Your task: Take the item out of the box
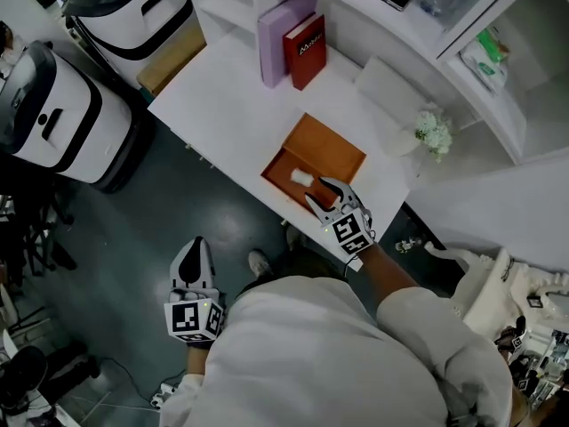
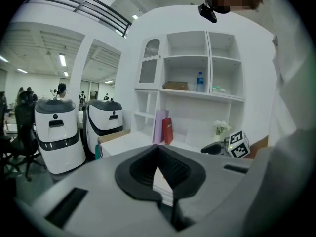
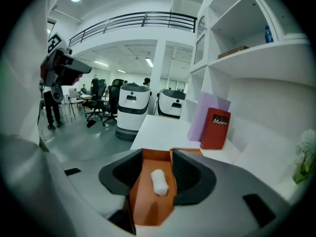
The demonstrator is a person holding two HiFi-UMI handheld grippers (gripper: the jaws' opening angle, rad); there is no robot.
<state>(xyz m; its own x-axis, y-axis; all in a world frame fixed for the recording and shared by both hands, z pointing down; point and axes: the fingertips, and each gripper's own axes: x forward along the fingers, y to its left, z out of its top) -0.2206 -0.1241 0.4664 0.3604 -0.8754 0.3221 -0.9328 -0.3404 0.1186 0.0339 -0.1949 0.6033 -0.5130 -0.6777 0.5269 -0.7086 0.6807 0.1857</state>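
An open orange box [image 1: 331,150] lies on the white table [image 1: 231,105], near its front edge. A small white roll, the item [image 1: 301,178], lies inside it. My right gripper [image 1: 325,191] hangs over the box's near end, open. In the right gripper view the box [image 3: 148,201] and the item [image 3: 159,181] show between the spread jaws of my right gripper [image 3: 158,176], and the pads do not press on the item. My left gripper [image 1: 191,258] is off the table, over the floor. In its own view my left gripper [image 2: 158,149] has its fingertips meeting, holding nothing.
A purple book [image 1: 286,34] and a red book [image 1: 307,50] stand at the back of the table, against white shelves. White flowers [image 1: 434,132] stand to the right. Two white robots [image 1: 55,118] [image 1: 133,12] stand on the floor to the left.
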